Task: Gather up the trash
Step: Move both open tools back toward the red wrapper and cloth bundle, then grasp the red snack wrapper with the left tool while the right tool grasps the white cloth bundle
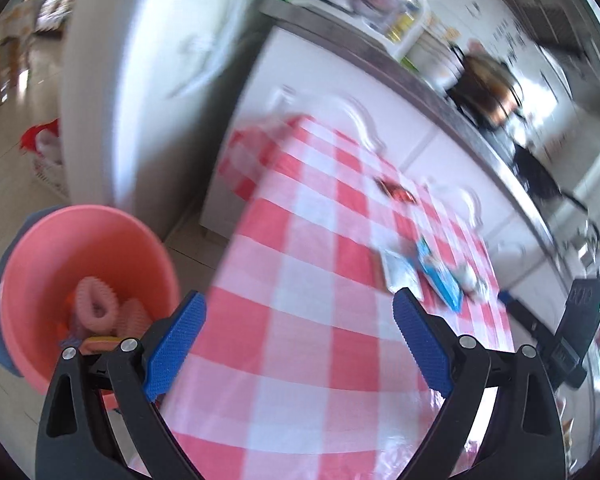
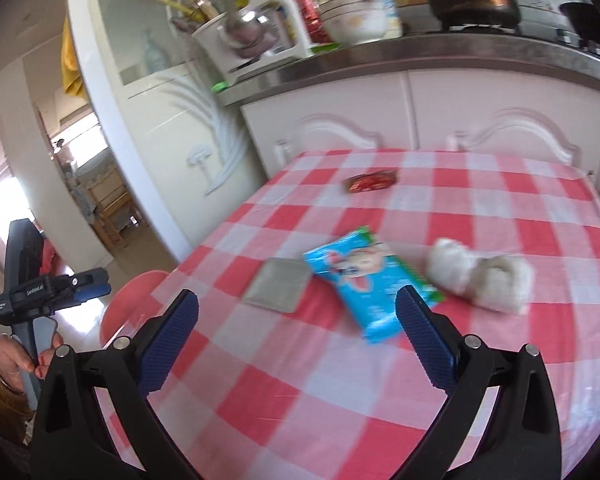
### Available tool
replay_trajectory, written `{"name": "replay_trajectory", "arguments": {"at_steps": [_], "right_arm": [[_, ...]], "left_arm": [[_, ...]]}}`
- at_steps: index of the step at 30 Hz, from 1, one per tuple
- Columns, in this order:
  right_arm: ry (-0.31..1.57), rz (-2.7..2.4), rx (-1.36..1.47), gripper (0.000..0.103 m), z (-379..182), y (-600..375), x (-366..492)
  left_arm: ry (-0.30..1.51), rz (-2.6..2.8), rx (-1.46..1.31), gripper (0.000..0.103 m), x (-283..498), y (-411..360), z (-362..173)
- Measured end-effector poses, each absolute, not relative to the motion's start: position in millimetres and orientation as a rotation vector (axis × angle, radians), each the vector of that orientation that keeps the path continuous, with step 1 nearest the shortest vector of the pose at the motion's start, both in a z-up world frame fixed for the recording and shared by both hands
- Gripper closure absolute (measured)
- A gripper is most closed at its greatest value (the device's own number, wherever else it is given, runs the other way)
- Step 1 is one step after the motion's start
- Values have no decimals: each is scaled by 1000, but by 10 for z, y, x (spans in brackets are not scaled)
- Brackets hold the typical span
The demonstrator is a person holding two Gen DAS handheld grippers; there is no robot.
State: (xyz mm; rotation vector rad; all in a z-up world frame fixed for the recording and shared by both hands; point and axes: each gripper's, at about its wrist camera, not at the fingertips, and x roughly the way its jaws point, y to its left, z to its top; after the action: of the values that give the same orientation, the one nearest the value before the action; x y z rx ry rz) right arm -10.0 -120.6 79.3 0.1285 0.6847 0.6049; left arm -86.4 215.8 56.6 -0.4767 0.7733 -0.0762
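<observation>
red-and-white checked tablecloth [image 2: 380, 380], pink basin [image 1: 80, 248], light-blue wrapper [image 2: 364, 284], grey packet [image 2: 278, 290], dark-red wrapper [image 2: 370, 182]

Pink basin [image 1: 88, 264] beside checked tablecloth [image 1: 300, 280], wrappers [image 1: 420, 272] beyond wide-apart, empty jaws.

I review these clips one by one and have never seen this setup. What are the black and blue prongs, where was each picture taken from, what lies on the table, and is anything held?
There is no robot here. A person holds a hand-operated claw in each hand, and a wide-angle camera on each looks forward between its two blue pads. One picture comes from the left claw, the other from the right claw. Both stand open with nothing between the pads.

On the checked tablecloth lie a blue wrapper, a grey square packet, a white crumpled wad and a small red wrapper.

Beside the table stands a pink basin with some items already inside.

In the right view, the person's hand grips the other claw's handle.
</observation>
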Motion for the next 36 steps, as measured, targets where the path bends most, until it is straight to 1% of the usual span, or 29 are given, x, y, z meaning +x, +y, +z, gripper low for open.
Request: {"name": "replay_trajectory", "arguments": {"at_steps": [7,11,17,21,27,30,36], "right_arm": [[671,519,91,4,765,-1656,-31],[689,476,64,4,696,-1795,45],[723,445,52,4,595,-1930,225],[761,440,85,4,545,-2046,403],[785,458,123,4,501,-2186,539],[801,477,130,4,451,-2209,602],[816,516,111,4,391,-2142,741]], "left_arm": [[828,-171,-385,9,-581,1578,582],[816,-211,-323,9,-299,1307,672],[796,-308,-166,10,402,863,886],[778,-365,-55,10,943,580,917],[766,-408,133,9,1588,254,711],[809,-413,160,9,1881,193,546],[838,-409,207,10,2245,110,361]]}}
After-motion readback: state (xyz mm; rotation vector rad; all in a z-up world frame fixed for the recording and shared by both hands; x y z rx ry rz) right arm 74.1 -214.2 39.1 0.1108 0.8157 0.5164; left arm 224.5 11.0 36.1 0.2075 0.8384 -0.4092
